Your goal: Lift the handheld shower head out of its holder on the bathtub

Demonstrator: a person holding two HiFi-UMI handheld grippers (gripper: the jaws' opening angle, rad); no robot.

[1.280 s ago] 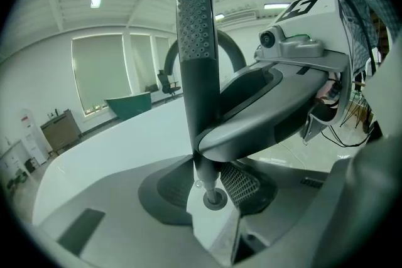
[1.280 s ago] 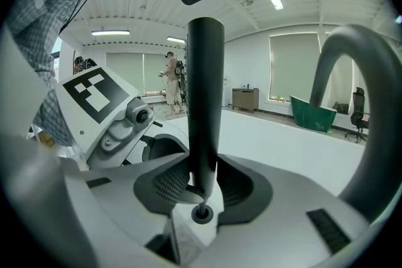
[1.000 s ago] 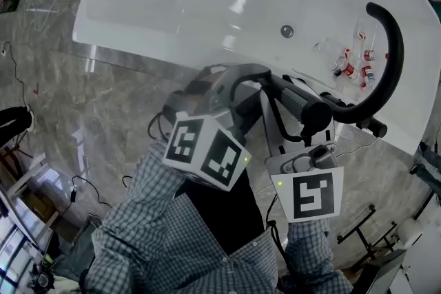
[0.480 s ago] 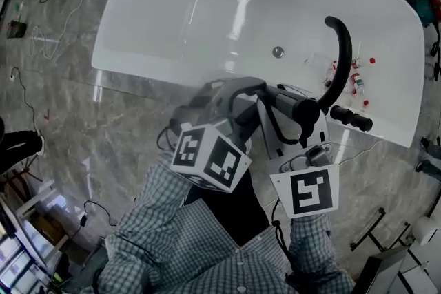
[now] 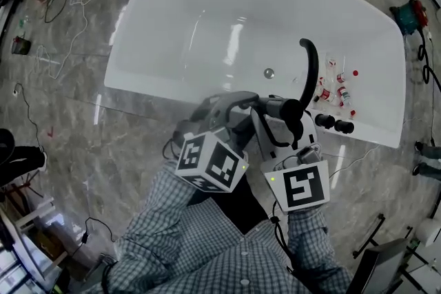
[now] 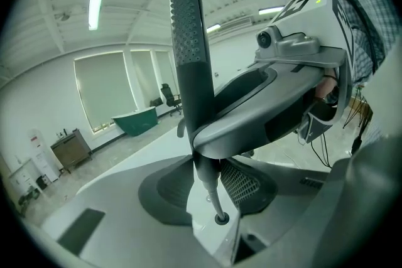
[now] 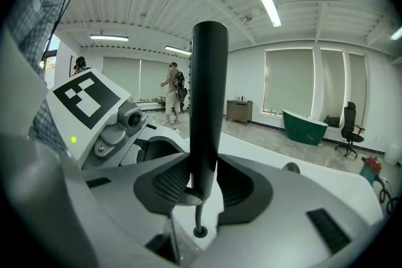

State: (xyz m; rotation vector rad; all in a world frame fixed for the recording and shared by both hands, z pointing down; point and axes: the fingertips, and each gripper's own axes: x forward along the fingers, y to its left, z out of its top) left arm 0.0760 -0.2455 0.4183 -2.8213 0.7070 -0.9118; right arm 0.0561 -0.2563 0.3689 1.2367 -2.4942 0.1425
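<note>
My right gripper [image 7: 202, 182] pinched the shower head [image 7: 208, 91], jaws wide. My left gripper [image 6: 209, 188] clamped it too.

The right tongs [image 7: 202, 180] are squeezing the black shower head [image 7: 207, 103], which is standing straight up between them. Far behind, a person [image 7: 174, 92] is standing, and a green tub [image 7: 304, 124] is sitting on the right.
</note>
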